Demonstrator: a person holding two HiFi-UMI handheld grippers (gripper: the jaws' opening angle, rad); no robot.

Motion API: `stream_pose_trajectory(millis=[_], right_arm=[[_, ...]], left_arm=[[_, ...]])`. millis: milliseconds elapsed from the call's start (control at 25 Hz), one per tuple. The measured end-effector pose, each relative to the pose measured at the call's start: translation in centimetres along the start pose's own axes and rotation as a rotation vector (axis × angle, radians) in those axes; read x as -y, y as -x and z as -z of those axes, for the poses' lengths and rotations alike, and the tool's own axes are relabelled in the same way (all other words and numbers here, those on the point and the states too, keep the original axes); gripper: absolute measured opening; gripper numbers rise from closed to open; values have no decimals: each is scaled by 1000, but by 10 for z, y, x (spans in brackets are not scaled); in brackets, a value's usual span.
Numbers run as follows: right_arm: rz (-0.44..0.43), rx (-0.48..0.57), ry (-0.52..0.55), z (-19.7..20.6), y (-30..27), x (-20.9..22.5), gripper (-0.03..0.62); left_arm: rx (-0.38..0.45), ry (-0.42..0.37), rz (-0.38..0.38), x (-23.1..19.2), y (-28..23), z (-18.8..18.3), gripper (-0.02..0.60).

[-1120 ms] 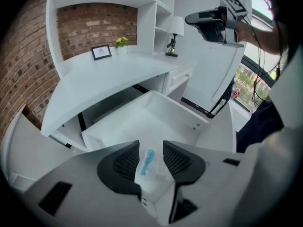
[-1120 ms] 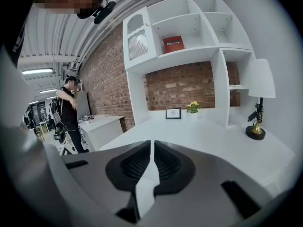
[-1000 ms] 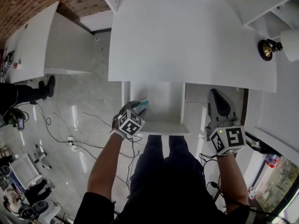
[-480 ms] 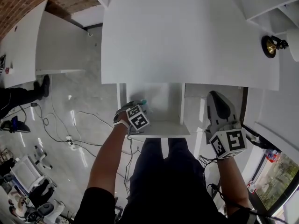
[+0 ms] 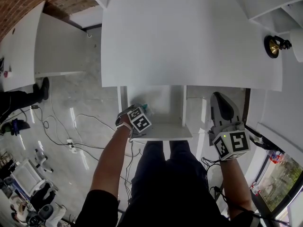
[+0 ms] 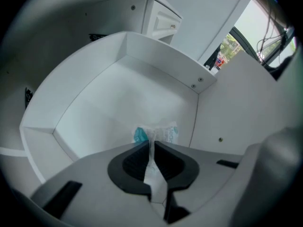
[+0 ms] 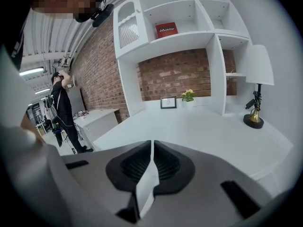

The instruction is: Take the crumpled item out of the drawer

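Two tongs are in play, one in each of the person's hands. The left tongs [image 6: 152, 144] point steeply down into the open drawer [image 6: 161, 65] that stands pulled out below the front edge of the white worktop [image 5: 189, 37]. Their jaws have just been closing and now stand clenched, with only a sliver of gap. The crumpled item [image 6: 158, 132], a scrunched white wrapper with a teal patch on its left side, sits right at their tips, and its near edge appears to be pinched between them. It rests on the drawer's pale floor, close to the right-hand side wall and well short of the far corner. Nothing else shows inside the drawer.

The right tongs [image 7: 152, 145] are held to the right of the drawer, angled slightly down towards the worktop. Their jaws are pressed together with nothing between them. Beyond them stand a lamp [image 7: 258, 79] with a brass base on the worktop's right side, a small picture frame [image 7: 168, 102] and a plant [image 7: 189, 95] against the brick wall, and a red box [image 7: 166, 30] on the white shelving. Another person [image 7: 61, 108] in dark clothes stands at the far left.
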State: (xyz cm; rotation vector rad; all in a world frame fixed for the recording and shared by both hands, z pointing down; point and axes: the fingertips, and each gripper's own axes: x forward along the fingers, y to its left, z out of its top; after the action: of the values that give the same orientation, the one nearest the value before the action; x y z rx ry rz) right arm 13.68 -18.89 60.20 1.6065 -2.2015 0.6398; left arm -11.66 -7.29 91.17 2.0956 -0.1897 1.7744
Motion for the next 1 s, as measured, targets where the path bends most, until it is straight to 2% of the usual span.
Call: stream_pose_trajectory(millis=[360, 480, 680, 1000], right_arm=[[-34, 41, 21, -18, 5, -17, 14], [-45, 53, 10, -24, 10, -21, 14], [-49, 71, -21, -41, 23, -27, 11], [-84, 141, -39, -78, 40, -45, 8]], left_arm=[[159, 162, -81, -15, 53, -10, 34], [222, 245, -89, -17, 77, -15, 34], [327, 326, -125, -19, 122, -27, 34], [575, 535, -143, -36, 218, -50, 34]])
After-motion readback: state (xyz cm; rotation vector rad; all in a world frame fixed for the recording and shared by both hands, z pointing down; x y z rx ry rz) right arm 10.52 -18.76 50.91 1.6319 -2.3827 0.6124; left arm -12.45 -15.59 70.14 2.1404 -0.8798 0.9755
